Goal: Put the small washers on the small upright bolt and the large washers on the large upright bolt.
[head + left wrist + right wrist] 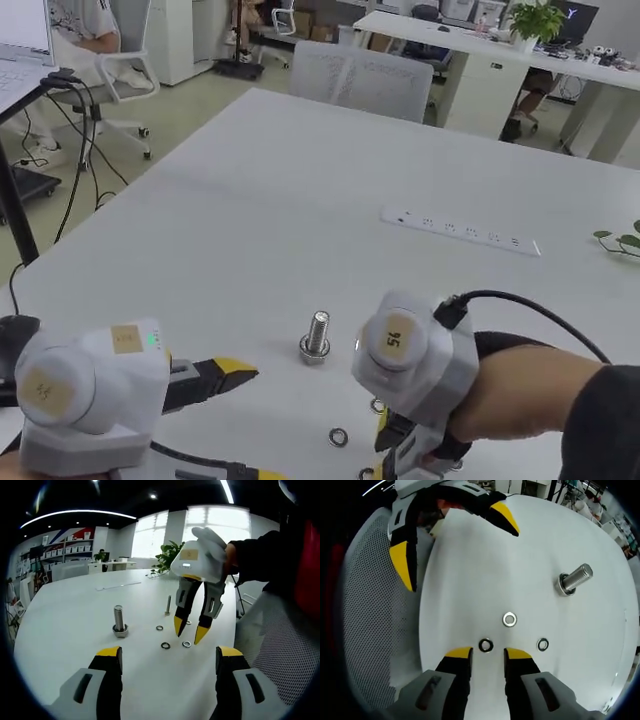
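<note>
The left hand-held gripper [168,652] hangs open and empty. The large bolt [316,337] stands on the bench [300,200]. The right hand-held gripper [487,653], jaws narrowly apart, points at a dark washer [485,645]. It should descend squarely, pinch the rim and lift level.

On the bench [250,200] the large bolt [315,337] stands upright. A washer [338,437] lies near it at 5 o'clock. The power strip [460,231] lies well apart at 1 o'clock, farther back.

The left gripper [169,652] and right gripper [488,653] have white housings, black jaws and yellow tips. The right gripper carries a round label [393,338] marked 56 and a black cable [520,305]. The sleeve [600,420] is dark.
</note>
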Motion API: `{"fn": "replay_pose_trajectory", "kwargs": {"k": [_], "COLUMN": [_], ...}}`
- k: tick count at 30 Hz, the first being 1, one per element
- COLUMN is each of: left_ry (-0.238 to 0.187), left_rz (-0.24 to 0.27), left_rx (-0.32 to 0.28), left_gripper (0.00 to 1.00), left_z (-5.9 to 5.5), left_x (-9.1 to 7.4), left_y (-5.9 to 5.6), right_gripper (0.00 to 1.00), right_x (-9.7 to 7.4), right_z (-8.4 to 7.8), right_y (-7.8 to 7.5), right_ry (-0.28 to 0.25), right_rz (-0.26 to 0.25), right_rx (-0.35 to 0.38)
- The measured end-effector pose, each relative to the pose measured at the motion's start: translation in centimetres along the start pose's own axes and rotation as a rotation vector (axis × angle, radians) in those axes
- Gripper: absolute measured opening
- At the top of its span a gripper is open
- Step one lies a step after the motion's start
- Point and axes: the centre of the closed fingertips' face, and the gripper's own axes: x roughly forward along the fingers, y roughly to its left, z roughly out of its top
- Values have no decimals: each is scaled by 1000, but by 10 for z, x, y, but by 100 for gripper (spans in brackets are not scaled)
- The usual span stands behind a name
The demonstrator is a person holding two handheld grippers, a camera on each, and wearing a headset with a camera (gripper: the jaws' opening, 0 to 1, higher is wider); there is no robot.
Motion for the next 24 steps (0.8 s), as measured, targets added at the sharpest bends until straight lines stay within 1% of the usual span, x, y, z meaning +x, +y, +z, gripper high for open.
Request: {"fn": "replay_pose_trajectory", "kwargs": {"k": [8, 12, 14, 17, 24], "left_ry": [-5, -9, -10, -14, -18], "left_rz": [-1, 0, -1, 0, 1], "left_rx": [1, 2, 1, -1, 0], "left_gripper": [76, 76, 76, 76, 76], "left_z": [0, 1, 1, 1, 2], "left_x": [-2, -2, -2, -2, -2], "left_y": [-1, -1, -2, -1, -2], "right_gripper": [24, 21, 19, 20, 17], "right_x": [6, 5, 6, 6, 6], "right_z": [0, 1, 0, 1, 1], "right_y": [5, 2, 1, 2, 4], "right_ry": [14, 12, 16, 25, 24], "right_rz": [-15, -35, -53, -66, -70], "right_rx": [-35, -56, -70, -81, -97]}}
